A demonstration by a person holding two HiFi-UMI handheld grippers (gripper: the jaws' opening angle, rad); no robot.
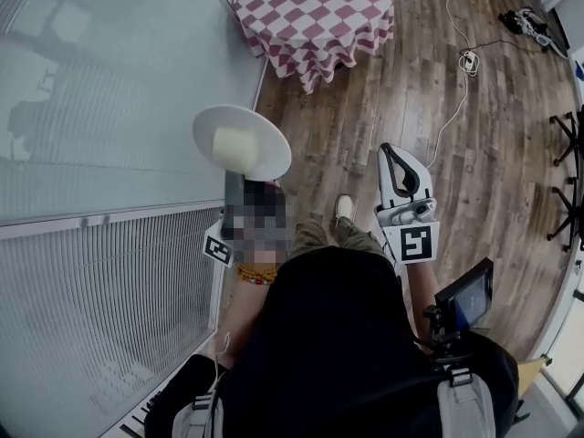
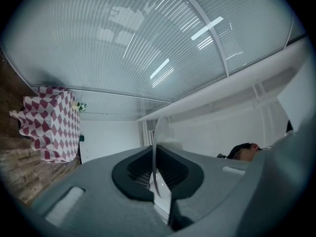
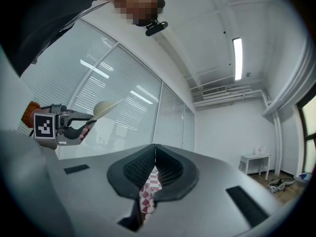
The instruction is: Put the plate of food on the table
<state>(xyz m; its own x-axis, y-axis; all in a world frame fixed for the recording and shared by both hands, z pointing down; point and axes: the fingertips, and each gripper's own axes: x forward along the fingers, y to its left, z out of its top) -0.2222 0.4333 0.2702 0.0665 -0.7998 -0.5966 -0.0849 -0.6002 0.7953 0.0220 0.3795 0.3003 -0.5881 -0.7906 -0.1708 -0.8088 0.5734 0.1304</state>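
Your left gripper [image 1: 239,188] sits at centre-left of the head view, clenched on the near rim of the white plate [image 1: 266,128]. In the left gripper view, the two jaws of this gripper [image 2: 157,176] are closed onto the plate [image 2: 158,137], which appears edge-on and runs up out of the jaw notch. The pale mound of food [image 1: 234,144] rests on the middle of the plate. The plate is in the air above the wood floor [image 1: 474,153], close beside the glass wall with blinds [image 1: 109,89] that fills the left of the frame.

Your right gripper [image 1: 394,158] is at centre-right of the head view. Its marker cube [image 1: 415,243] is just below it. In the right gripper view, the jaws of this gripper [image 3: 155,149] meet at their tips with nothing between them.

The table [image 1: 315,12], under a red-and-white checked cloth, stands at the top centre of the head view, well apart from the plate. It appears at the left edge of the left gripper view [image 2: 49,125]. In the right gripper view, its cloth [image 3: 149,191] shows through the gap below the closed tips.

The right gripper view also shows the left gripper [image 3: 74,122] at the left of the frame, with the plate [image 3: 106,108] tilted up from its jaws.

A white cable with a power strip [image 1: 468,60] lies on the floor at the upper right of the head view.
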